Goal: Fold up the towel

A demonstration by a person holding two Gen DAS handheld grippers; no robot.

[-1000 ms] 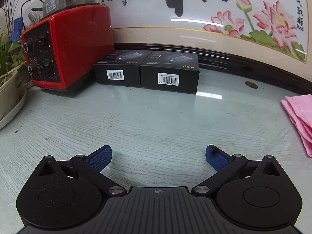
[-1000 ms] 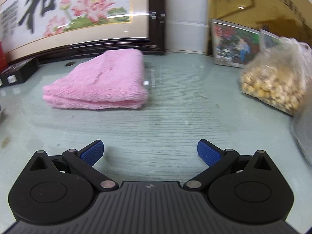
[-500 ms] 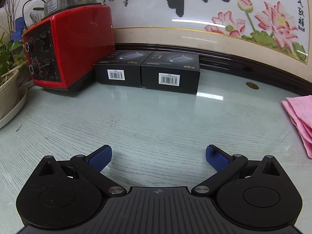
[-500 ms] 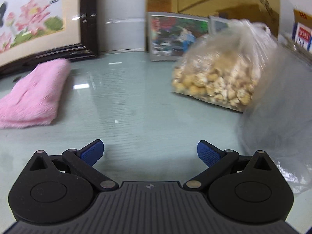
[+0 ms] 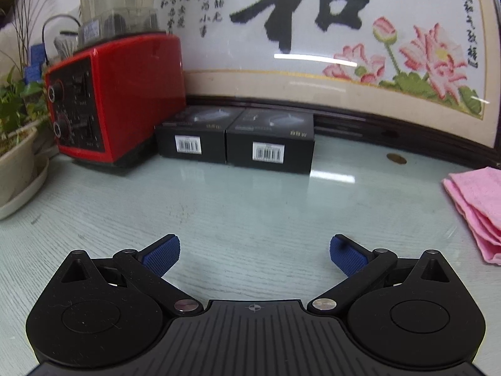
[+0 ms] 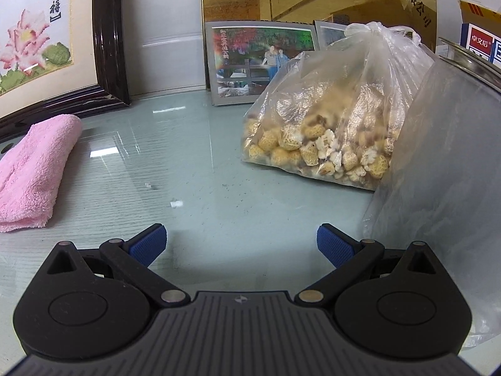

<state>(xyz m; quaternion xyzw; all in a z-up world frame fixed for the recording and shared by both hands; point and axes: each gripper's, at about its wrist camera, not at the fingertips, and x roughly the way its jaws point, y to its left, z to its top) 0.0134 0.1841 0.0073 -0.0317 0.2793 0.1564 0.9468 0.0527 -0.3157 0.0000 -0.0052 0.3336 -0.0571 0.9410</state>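
A pink towel lies folded on the glass-topped table, toward its back edge and just in front of the dark frame of an embroidered picture that leans along that edge. From the left wrist camera only the towel's layered corner shows, at the right side of the view.

The left gripper hovers low over bare tabletop, its blue-padded fingers spread wide with nothing between them, well apart from the towel. The right gripper is likewise spread wide and empty above the glass, the towel off to its left and not touching either finger.

Near the back-left corner stand a red appliance and, just beside it, two black boxes set side by side against the picture frame. A potted plant sits at the left edge. A small coin-like disc rests near the frame, between the boxes and the towel.

Toward the right end of the table a clear plastic bag of pale, honeycombed pieces sits in front of a framed photo.
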